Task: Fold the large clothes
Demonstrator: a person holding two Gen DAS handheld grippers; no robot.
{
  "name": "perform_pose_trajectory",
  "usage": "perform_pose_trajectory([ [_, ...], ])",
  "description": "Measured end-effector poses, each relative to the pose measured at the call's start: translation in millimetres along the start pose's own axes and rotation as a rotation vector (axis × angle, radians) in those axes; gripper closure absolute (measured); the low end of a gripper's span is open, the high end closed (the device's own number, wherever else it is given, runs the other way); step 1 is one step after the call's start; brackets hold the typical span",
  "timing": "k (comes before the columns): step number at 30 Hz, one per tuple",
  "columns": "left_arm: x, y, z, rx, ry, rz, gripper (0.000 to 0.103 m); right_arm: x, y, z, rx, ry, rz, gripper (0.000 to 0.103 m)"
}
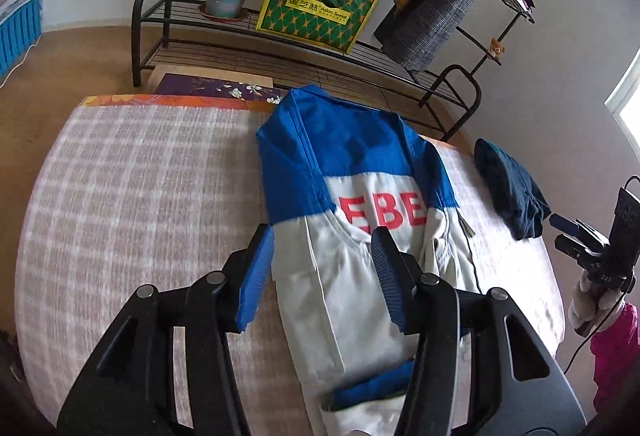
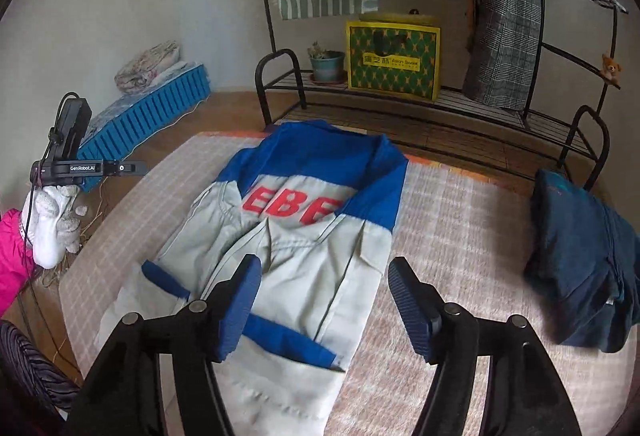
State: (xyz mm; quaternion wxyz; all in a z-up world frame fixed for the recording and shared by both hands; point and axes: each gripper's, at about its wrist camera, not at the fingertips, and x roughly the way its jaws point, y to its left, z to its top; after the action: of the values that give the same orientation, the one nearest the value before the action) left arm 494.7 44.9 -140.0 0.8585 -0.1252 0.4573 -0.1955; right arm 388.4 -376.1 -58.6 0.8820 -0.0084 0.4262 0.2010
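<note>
Table (image 1: 120, 171): checked cloth, I see wide bare room on my left side
Jacket (image 2: 304, 236): folded, lies mid-table, collar near far edge
Dark garment (image 2: 580, 260): by right edge
Left gripper (image 1: 324, 276): fingers apart, holding nothing
Right gripper (image 2: 324, 308): fingers apart, holding nothing

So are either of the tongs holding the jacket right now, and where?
Nothing is held. The left tongs and right tongs both stand open above the blue-and-white jacket, which lies loose on the table, pads clear of the cloth.
</note>
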Motion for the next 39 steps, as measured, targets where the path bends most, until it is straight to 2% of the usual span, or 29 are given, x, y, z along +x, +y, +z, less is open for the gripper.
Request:
perform_pose_trajectory([
  [5,45.1,16.8,39.0,-0.037,0.018,0.001,0.049,50.8,-31.9,38.4,0.002,0.034,0.006,0.035],
  [9,90.7,28.0,66.6,-0.049,0.038,-0.004,0.049,110.2,-70.3,51.4,0.091,0.089,0.041,0.039],
  [12,128.4,31.0,84.9,-0.048,0.058,0.002,0.049,150.4,-95.8,59.4,0.167,0.086,0.049,0.039],
  [15,166.5,31.4,98.5,-0.018,0.095,0.013,0.049,187.1,-111.2,66.4,0.209,0.083,0.075,0.039],
  [20,207.9,31.3,107.5,-0.012,0.106,0.025,0.049,238.6,-126.0,71.9,0.254,0.104,0.076,0.039],
  [22,222.5,29.2,108.5,-0.002,0.123,0.024,0.049,253.7,-131.5,72.6,0.282,0.112,0.081,0.045],
  [25,233.5,20.2,107.0,0.045,0.118,0.044,0.051,262.9,-128.8,75.3,0.307,0.087,0.098,0.052],
  [27,237.8,14.6,105.5,0.078,0.114,0.048,0.084,269.6,-117.5,79.7,0.264,0.108,0.106,0.075],
  [28,239.7,13.6,105.4,0.083,0.112,0.055,0.096,272.2,-110.4,82.6,0.224,0.112,0.070,0.079],
  [30,236.4,8.9,104.0,0.092,0.084,0.050,0.098,271.2,-97.1,85.9,0.150,0.107,0.026,0.102],
  [34,217.7,-1.0,102.5,0.094,-0.009,0.029,0.100,251.9,-88.5,89.8,0.131,0.041,-0.046,0.103],
  [39,175.7,-16.2,102.5,0.122,-0.090,0.018,0.101,211.0,-73.7,96.9,0.120,-0.051,-0.068,0.103],
])
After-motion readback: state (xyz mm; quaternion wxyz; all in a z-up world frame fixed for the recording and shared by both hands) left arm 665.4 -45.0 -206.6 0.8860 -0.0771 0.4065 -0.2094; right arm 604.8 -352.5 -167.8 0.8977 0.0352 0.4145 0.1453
